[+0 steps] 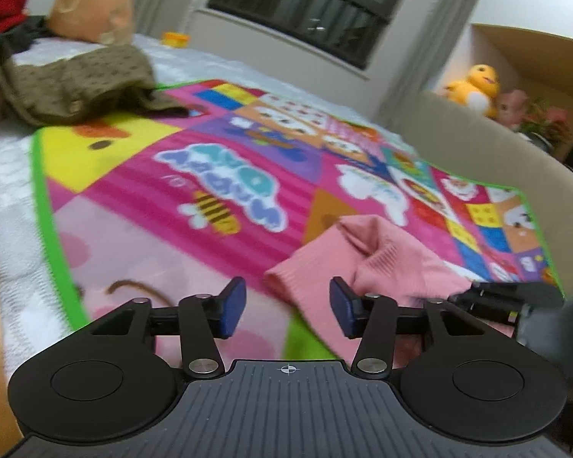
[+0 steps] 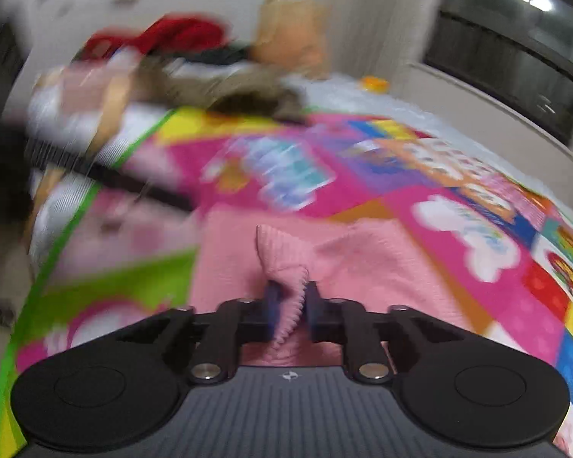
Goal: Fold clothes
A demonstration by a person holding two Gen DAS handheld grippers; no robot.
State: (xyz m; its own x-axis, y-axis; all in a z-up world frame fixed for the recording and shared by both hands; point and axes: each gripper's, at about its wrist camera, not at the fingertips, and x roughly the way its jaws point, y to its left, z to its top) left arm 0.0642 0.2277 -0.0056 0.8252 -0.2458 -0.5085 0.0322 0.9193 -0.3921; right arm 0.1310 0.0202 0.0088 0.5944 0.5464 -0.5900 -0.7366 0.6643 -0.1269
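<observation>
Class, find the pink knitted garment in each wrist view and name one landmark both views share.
Left wrist view: pink knitted garment lies lower right of centre on the play mat, just beyond the open left gripper.
Right wrist view: lower centre, a ribbed edge pinched in the right gripper.
Shared landmark: the olive-brown garment at the mat's far edge.

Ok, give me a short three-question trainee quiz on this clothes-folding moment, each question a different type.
1. True or false: the right hand-held gripper is shut on the pink garment.
2. Multiple choice: the left hand-held gripper is A) shut on the garment B) open with nothing between its pads C) holding a toy.
3. Fill in: the olive-brown garment lies at the colourful play mat's far ____ corner in the left wrist view.

Key: 1 true; 2 B; 3 left.
</observation>
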